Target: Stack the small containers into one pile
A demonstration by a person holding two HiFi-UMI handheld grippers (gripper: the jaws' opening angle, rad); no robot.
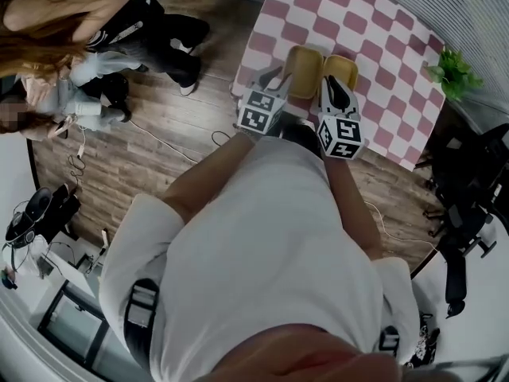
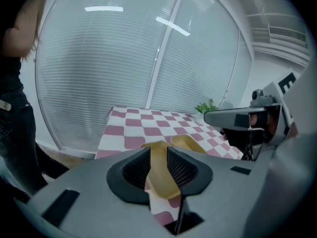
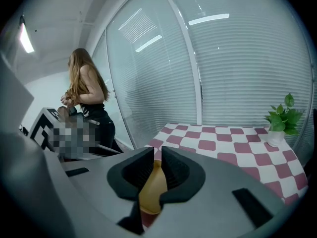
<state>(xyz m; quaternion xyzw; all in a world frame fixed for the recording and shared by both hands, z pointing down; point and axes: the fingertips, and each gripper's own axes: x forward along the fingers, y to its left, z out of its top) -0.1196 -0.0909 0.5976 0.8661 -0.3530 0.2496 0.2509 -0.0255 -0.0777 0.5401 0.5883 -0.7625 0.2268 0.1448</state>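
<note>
Two shallow yellow containers lie side by side on the pink-and-white checkered table [image 1: 382, 70], close to its near edge. My left gripper [image 1: 280, 76] is shut on the near rim of the left yellow container [image 1: 305, 68]; its wall [image 2: 161, 175] runs between the jaws of the left gripper [image 2: 158, 155]. The right yellow container [image 1: 342, 68] is held the same way, its rim [image 3: 151, 192] pinched by my right gripper [image 3: 157, 165], which also shows from above [image 1: 332, 88]. The second container [image 2: 190, 144] shows just beyond the left jaws.
A small potted plant [image 1: 455, 72] stands at the table's far right corner. A glass wall with blinds [image 2: 148, 58] rises behind the table. A person [image 1: 103, 30] is on the wooden floor to the left, near cables [image 1: 159, 138]. Office chairs [image 1: 469, 205] stand at right.
</note>
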